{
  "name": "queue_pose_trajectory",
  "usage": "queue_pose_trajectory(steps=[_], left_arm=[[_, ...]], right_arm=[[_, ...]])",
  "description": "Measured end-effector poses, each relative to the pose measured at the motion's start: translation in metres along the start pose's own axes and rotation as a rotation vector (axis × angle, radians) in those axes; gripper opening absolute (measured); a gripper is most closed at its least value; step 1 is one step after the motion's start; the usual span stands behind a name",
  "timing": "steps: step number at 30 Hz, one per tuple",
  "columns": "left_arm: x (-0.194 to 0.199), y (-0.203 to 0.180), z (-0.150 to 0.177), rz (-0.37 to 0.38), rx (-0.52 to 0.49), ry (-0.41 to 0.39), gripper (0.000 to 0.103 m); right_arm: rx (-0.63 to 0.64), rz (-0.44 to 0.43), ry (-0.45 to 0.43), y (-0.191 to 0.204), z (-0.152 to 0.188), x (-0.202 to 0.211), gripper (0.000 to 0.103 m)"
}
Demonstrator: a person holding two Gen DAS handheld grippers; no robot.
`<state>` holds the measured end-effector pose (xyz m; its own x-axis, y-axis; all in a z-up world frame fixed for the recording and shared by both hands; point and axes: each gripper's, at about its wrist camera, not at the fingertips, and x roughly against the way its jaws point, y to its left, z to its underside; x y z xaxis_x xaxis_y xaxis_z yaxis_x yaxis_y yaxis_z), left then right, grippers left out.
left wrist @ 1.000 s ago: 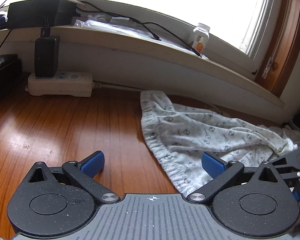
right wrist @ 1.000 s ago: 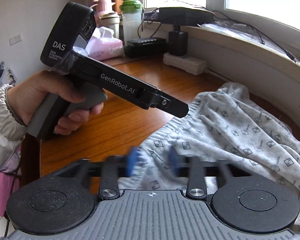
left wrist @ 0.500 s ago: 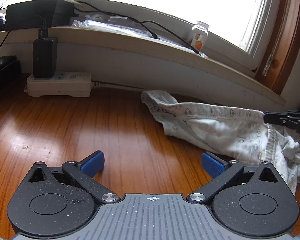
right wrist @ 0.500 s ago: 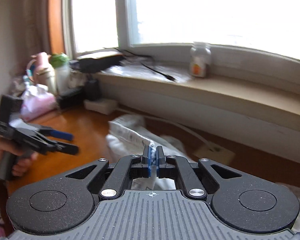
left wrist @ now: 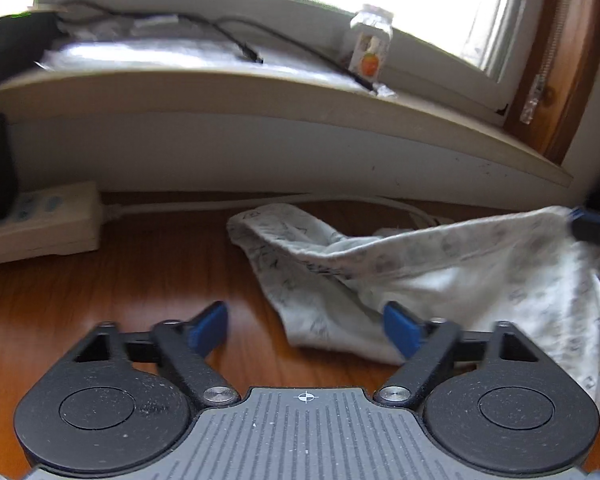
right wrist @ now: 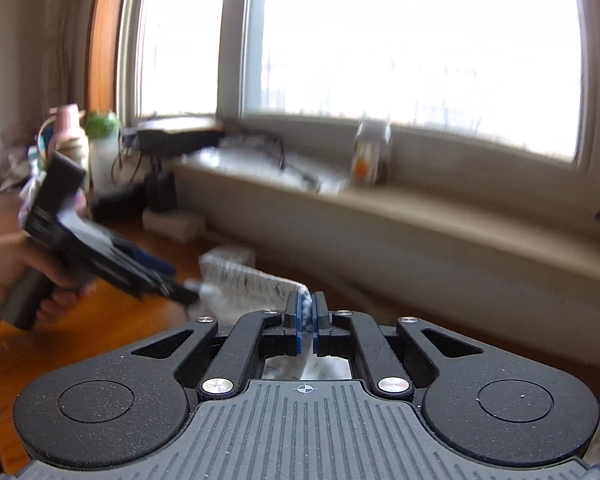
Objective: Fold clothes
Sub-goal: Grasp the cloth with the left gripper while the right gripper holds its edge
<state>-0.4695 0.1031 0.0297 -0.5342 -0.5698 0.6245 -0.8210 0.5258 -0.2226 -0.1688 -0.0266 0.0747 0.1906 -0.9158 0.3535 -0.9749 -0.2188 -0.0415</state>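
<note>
A pale patterned garment (left wrist: 460, 264) lies crumpled on the wooden table (left wrist: 120, 280). Its right corner is lifted, and the cloth hangs from it in a sagging line. My right gripper (right wrist: 307, 316) is shut on that corner, with cloth pinched between its blue pads; it also shows at the right edge of the left wrist view (left wrist: 592, 224). My left gripper (left wrist: 304, 330) is low over the table, and its jaws are closing. The garment's near hem lies between them, and the pads do not touch it. In the right wrist view the left gripper (right wrist: 176, 284) reaches the garment (right wrist: 244, 276) from the left.
A white power strip (left wrist: 40, 224) and its cable lie by the wall at the left. The window sill (left wrist: 260, 92) carries a black cable, plastic sheets and a small bottle (left wrist: 370, 52). Cups and bottles (right wrist: 100, 140) crowd the far left. A person's hand (right wrist: 16, 276) holds the left gripper.
My left gripper has slid right up to the garment's near hem, and its jaws have narrowed. The right gripper stays shut and holds the corner raised, so the cloth hangs stretched.
</note>
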Motion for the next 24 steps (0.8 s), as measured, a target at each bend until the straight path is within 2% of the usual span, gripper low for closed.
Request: queue_pose_trajectory(steps=[4, 5, 6, 7, 8, 10, 13, 16, 18, 20, 22, 24], left_arm=[[-0.018, -0.005, -0.014, 0.008, -0.014, 0.014, 0.063], [-0.022, -0.01, -0.016, 0.012, -0.029, 0.017, 0.045], [-0.025, -0.014, -0.019, 0.016, -0.043, 0.021, 0.017], [-0.028, -0.018, -0.021, 0.015, -0.058, 0.019, 0.018], [-0.026, -0.023, -0.023, -0.004, -0.069, -0.01, 0.011], [-0.015, -0.026, -0.032, -0.033, -0.052, -0.098, 0.011], [-0.004, -0.027, -0.044, -0.049, -0.008, -0.152, 0.011], [-0.007, -0.032, -0.046, -0.061, -0.033, -0.125, 0.011], [-0.009, -0.035, -0.045, -0.07, -0.045, -0.112, 0.011], [-0.013, -0.032, -0.042, -0.075, -0.042, -0.104, 0.012], [-0.016, -0.03, -0.038, -0.079, -0.039, -0.096, 0.012], [-0.016, -0.027, -0.035, -0.08, -0.038, -0.091, 0.012]], right_arm=[[0.022, 0.023, -0.048, -0.008, -0.018, 0.011, 0.006], [0.028, 0.027, -0.057, -0.01, -0.021, 0.014, 0.005], [0.037, 0.034, -0.062, -0.012, -0.024, 0.015, 0.005], [0.047, 0.041, -0.065, -0.013, -0.027, 0.015, 0.005], [0.059, 0.05, -0.061, -0.015, -0.029, 0.013, 0.005], [0.083, 0.072, -0.047, -0.018, -0.031, 0.008, 0.005], [0.102, 0.101, 0.061, -0.026, -0.023, -0.017, 0.006], [0.061, 0.107, 0.151, -0.038, -0.005, -0.034, 0.01], [0.051, 0.082, 0.157, -0.036, 0.003, -0.031, 0.012], [0.065, 0.051, 0.154, -0.027, 0.009, -0.024, 0.02], [0.089, 0.013, 0.154, -0.012, 0.013, -0.015, 0.033], [0.098, -0.048, 0.172, 0.001, 0.018, -0.008, 0.039]])
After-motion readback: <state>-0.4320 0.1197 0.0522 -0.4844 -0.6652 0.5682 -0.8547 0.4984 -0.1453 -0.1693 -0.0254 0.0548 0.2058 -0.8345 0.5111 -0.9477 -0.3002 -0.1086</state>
